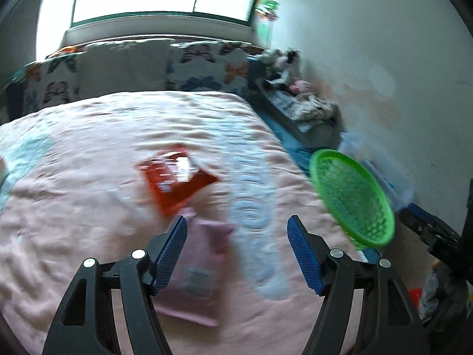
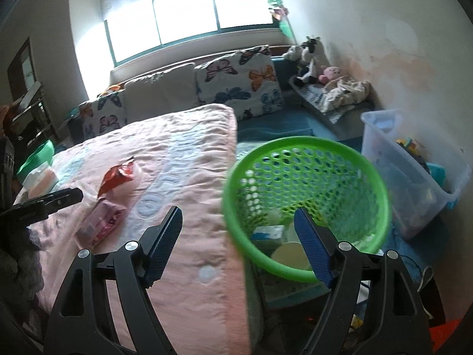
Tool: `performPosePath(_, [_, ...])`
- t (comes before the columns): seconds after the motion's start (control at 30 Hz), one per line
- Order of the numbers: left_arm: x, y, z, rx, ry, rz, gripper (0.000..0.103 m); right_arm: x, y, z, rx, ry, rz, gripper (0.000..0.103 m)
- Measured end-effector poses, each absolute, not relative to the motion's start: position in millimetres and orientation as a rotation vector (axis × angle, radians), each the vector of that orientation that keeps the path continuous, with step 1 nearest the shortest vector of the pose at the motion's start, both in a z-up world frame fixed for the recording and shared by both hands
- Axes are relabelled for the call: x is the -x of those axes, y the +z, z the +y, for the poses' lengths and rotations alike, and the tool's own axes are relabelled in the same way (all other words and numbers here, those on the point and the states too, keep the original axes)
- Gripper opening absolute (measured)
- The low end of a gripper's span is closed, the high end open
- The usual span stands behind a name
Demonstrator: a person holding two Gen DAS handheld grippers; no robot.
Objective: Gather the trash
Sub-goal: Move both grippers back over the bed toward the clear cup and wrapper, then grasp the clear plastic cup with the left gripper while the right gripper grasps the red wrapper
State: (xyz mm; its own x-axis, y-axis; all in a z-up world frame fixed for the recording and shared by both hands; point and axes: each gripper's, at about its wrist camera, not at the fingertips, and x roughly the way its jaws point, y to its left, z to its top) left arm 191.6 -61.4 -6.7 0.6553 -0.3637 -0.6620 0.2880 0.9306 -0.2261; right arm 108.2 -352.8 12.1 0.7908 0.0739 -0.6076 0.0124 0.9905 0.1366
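Note:
A red snack wrapper (image 1: 176,174) lies on the pink bedspread (image 1: 88,153); it also shows in the right wrist view (image 2: 116,176). A pink packet (image 1: 198,275) lies nearer, just under my left gripper (image 1: 238,254), which is open and empty above it. The packet also shows in the right wrist view (image 2: 102,222). A green mesh basket (image 2: 306,201) stands off the bed's right edge with some trash inside. My right gripper (image 2: 238,242) is open and empty, straddling the bed edge and the basket rim. The basket also shows in the left wrist view (image 1: 351,195).
Butterfly cushions (image 2: 239,80) line the window wall. A clear plastic bin (image 2: 414,171) stands right of the basket by the wall. Stuffed toys (image 2: 310,59) and cloths sit on a low bench. A tissue pack (image 2: 40,177) lies at the bed's left.

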Motion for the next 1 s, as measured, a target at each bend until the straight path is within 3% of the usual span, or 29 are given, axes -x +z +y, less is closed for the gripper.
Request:
performPosePath(0.33, [-214.9, -22.5, 5.9, 0.225, -0.196, 0.809, 0.068, -122.6, 9.6, -306.8, -0.108, 0.123, 0.682, 0.078])
performPosePath(1.0, [-262.2, -57.1, 23.5, 0.356, -0.166, 0.900, 0.065, -170.8, 8.3, -253.0, -0.067, 0.261, 0.750, 0.078])
